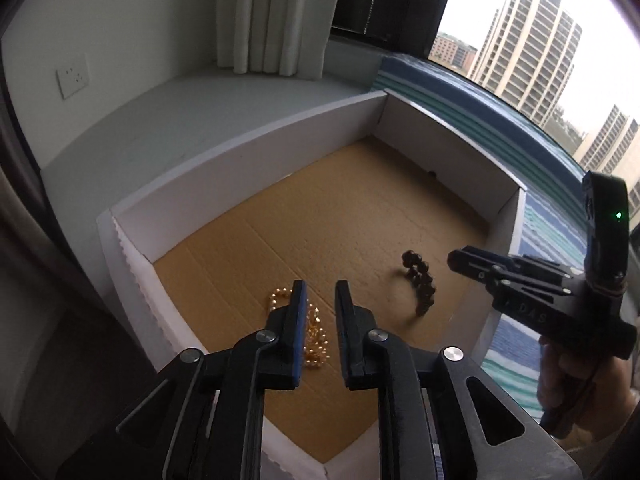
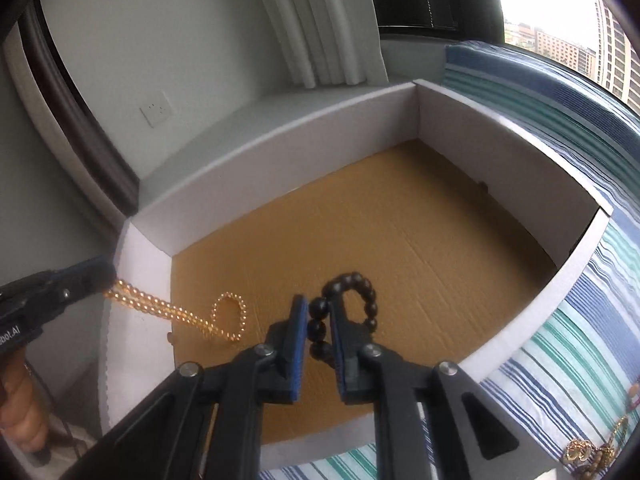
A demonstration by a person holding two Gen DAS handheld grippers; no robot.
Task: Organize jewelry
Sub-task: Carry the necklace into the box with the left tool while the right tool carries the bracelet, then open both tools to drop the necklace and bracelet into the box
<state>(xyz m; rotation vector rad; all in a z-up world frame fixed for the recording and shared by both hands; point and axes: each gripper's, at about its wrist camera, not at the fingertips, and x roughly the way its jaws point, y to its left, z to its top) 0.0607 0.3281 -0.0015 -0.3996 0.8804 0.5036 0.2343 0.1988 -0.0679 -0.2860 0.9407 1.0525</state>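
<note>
A shallow white box [image 1: 248, 160] [image 2: 280, 152] with a brown cardboard floor lies before me. A gold bead necklace [image 1: 316, 340] [image 2: 228, 316] lies at its near left. In the right wrist view its strand stretches up over the box's left wall to the tip of my left gripper [image 2: 106, 270]. In the left wrist view the left gripper [image 1: 322, 286] stands open, with bare cardboard in the gap. A dark bead bracelet [image 1: 420, 284] [image 2: 360, 292] lies blurred on the floor. My right gripper [image 2: 318, 302] [image 1: 460, 264] is open above it, and the beads show through the gap.
The box rests on a blue, green and white striped cloth [image 1: 536, 220] [image 2: 560, 340]. More gold jewelry [image 2: 580, 450] lies on the cloth at the near right. A white ledge, a curtain and a window stand behind. A hand [image 1: 568, 376] holds each gripper.
</note>
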